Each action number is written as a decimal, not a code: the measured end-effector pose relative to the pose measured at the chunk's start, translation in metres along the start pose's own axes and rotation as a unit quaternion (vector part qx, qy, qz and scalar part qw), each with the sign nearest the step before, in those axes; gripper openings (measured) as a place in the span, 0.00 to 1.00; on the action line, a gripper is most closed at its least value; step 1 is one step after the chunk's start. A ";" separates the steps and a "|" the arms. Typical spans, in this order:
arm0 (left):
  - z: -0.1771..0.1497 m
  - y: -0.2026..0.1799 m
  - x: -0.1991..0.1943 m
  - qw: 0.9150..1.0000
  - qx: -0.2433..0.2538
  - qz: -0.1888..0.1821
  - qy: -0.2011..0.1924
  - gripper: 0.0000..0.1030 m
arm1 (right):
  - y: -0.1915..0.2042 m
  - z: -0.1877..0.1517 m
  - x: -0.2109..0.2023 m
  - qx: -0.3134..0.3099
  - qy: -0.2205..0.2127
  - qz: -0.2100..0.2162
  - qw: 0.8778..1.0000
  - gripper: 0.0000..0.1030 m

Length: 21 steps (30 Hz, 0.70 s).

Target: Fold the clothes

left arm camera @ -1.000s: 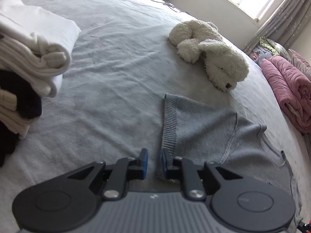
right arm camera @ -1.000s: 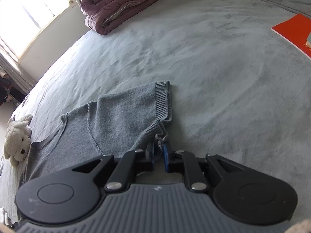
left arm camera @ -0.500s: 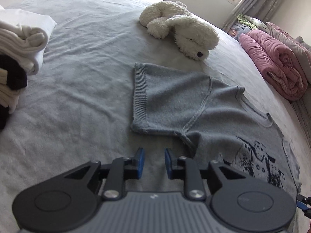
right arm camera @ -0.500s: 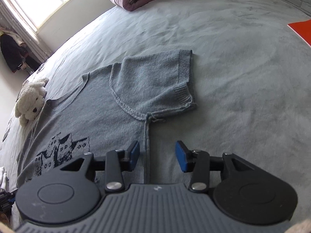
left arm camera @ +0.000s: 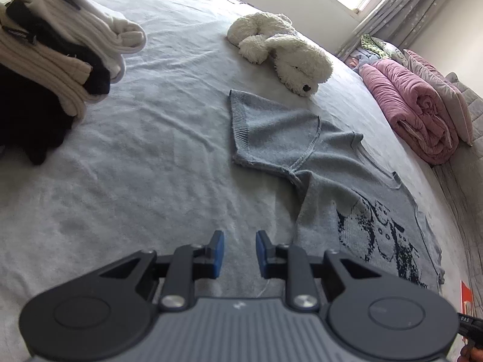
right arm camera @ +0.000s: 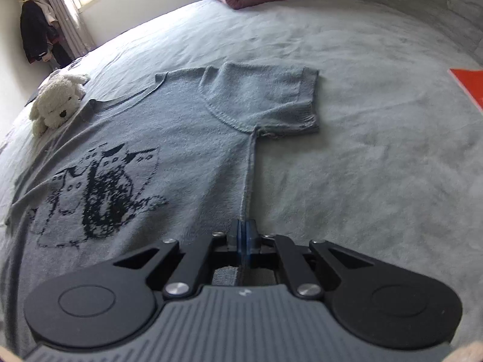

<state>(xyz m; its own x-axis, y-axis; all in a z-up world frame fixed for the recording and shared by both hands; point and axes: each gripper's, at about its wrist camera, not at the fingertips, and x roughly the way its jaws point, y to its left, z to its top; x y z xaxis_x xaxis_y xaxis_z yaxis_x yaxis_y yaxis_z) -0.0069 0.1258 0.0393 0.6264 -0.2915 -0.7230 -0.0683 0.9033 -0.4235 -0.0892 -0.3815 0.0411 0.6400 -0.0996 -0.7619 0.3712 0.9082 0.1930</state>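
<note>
A wide bed (left arm camera: 157, 157) covered in pale grey fabric is shown. A grey knitted short-sleeved top (right arm camera: 193, 138) with a dark woven picture on its front is spread flat across it, both sleeves laid out. A stack of folded cream and black clothes (left arm camera: 51, 60) is seen at the far left, a rolled pink quilt (left arm camera: 422, 114) at the far side, and a white plush dog (left arm camera: 280, 51) just beyond one sleeve. The right gripper (right arm camera: 244, 229) is clamped on the top's side seam. The left gripper (left arm camera: 236, 252) is held over bare bedding beside the top, slightly parted, grasping nothing.
</note>
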 end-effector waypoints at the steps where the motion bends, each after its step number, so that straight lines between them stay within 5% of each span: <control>1: -0.001 0.003 -0.002 1.000 0.002 -0.002 0.000 0.22 | -0.001 0.001 -0.004 -0.004 -0.011 -0.019 1.000 0.03; 8: 0.000 0.014 -0.002 1.000 -0.008 -0.019 0.004 0.22 | -0.005 -0.001 -0.001 -0.026 -0.021 -0.081 0.996 0.02; 10: 0.002 0.014 -0.003 1.000 -0.009 -0.027 0.001 0.22 | 0.005 -0.005 0.004 -0.043 -0.008 -0.069 0.997 0.04; 13: 0.002 0.013 -0.001 1.000 0.000 -0.023 -0.001 0.22 | 0.020 -0.012 0.003 -0.057 0.008 -0.054 0.997 0.22; 14: 0.003 0.014 0.000 1.000 -0.001 -0.022 0.002 0.22 | 0.022 -0.016 -0.001 -0.054 0.013 -0.048 0.997 0.41; 15: 0.003 0.015 0.001 1.000 -0.003 -0.022 0.005 0.22 | 0.024 -0.020 -0.004 -0.049 0.018 -0.042 0.998 0.48; 21: 0.006 0.014 -0.002 0.999 -0.004 -0.033 0.005 0.22 | 0.029 -0.045 -0.028 -0.015 0.047 -0.034 0.998 0.49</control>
<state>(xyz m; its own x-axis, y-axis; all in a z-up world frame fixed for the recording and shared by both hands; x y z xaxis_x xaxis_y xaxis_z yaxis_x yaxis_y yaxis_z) -0.0047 0.1411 0.0379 0.6223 -0.3527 -0.6988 -0.0342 0.8796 -0.4745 -0.1266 -0.3341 0.0404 0.5473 -0.1247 -0.8276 0.3902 0.9128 0.1205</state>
